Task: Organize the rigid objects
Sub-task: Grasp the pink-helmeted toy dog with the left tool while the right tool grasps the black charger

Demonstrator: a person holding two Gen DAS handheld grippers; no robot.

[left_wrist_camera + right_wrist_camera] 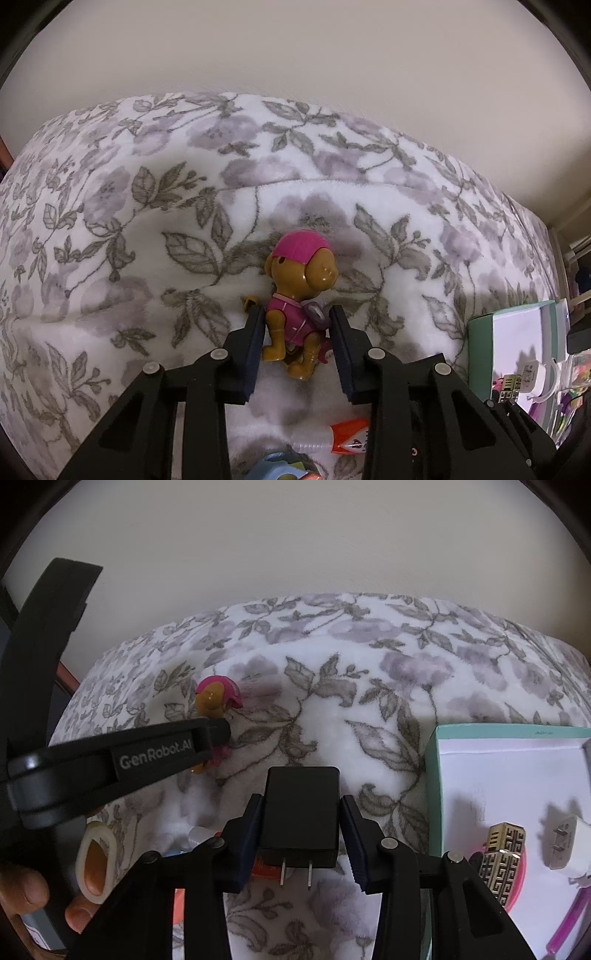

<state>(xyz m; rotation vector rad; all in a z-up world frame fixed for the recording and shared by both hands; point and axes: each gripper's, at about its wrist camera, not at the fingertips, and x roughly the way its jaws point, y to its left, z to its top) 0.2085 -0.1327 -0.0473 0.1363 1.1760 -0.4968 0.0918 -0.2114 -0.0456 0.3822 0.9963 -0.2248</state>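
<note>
Left gripper (297, 328) seemingly clamps the toy dog (299, 295); right gripper (301, 830) grips the black charger (300, 812), box (436, 775) at three o'clock.

A home, a bedroom by the look of it: a plush floral blanket (184, 206) spreads over a soft bed against a plain cream wall (295, 48), with a puppy toy (295, 295) and phone chargers (301, 812) lying around.
</note>
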